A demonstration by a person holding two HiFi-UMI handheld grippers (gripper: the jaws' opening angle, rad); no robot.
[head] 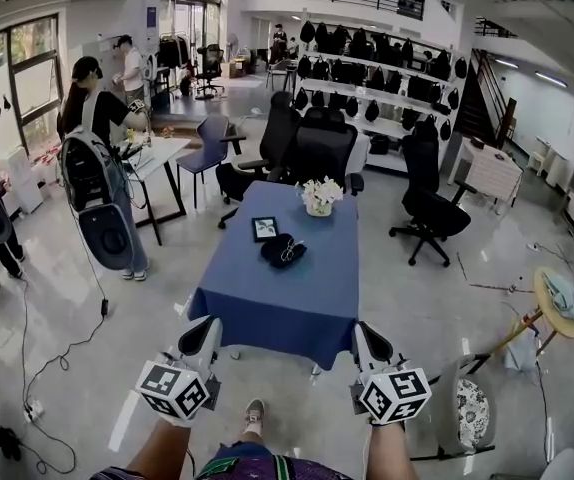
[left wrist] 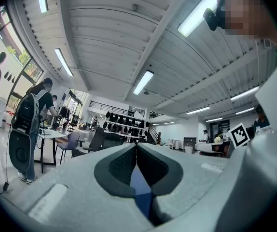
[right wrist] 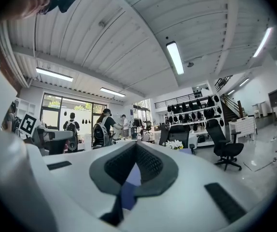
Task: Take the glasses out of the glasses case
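My left tool (head: 200,336) and right tool (head: 370,343) are both closed on nothing, short of the blue desk (head: 267,308). The glasses case (head: 281,251) lies on it, well apart.

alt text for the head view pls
The left gripper and right gripper hang low, short of a blue-clothed table. On it lie a dark glasses case, a small frame and white flowers.

An open office or lab hall: black swivel chairs (head: 319,146), desks (head: 157,158), shelves of black bags (head: 377,68) upper right, glossy floor (head: 67,308), strip lights (left wrist: 143,82).
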